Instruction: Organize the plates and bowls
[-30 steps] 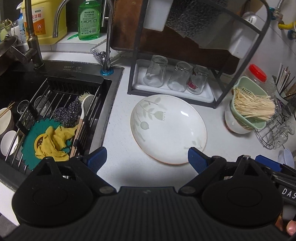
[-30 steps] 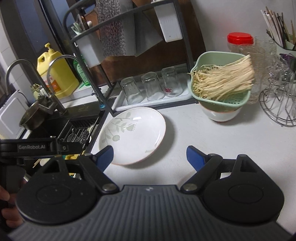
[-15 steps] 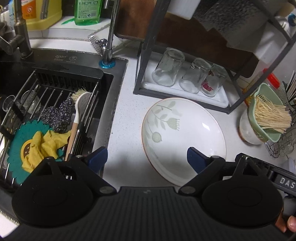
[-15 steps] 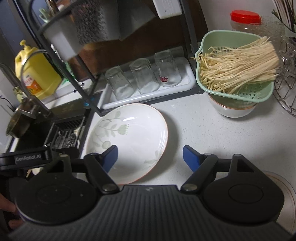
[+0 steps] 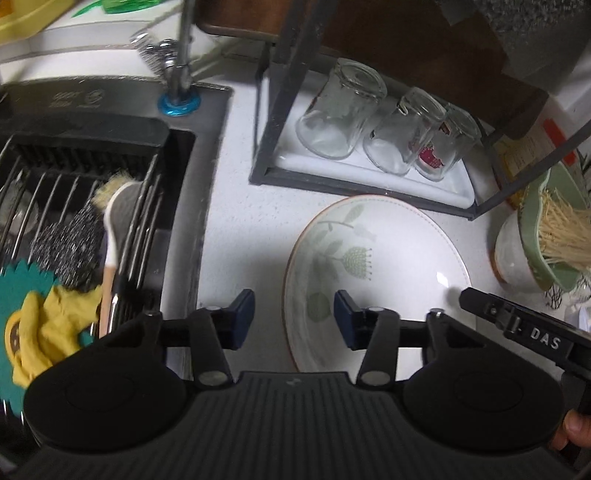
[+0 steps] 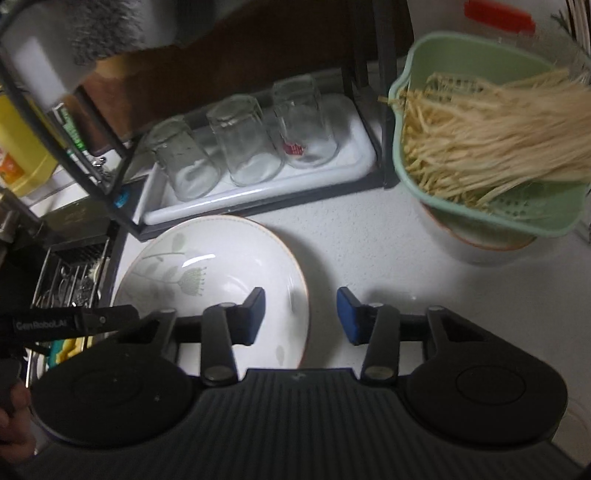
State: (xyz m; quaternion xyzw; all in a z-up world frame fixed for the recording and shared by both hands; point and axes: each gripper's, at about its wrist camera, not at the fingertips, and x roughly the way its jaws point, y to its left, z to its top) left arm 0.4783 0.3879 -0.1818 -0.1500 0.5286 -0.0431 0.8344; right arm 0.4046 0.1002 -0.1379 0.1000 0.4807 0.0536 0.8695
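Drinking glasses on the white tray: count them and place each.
3, all upside down in a row on the tray: left glass, middle glass, right glass with a red print. None seems hidden.

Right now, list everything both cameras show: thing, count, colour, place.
plate: one, white with green plant print, on the counter in front of the rack.
glasses: three, clear, upside down on the white tray under the black rack.
colander: one, pale green, holding pale strands, sitting in a white bowl, right of the rack.
jar: one, red lid, behind the colander.
sink rack: one, dark, holding a steel scourer, brush, yellow cloth and teal pad.
tap base: one, blue ring, behind the sink.
yellow bottle: one, far left.
left claw: closing, straddling the plate's left rim.
right claw: closing, straddling its right rim.
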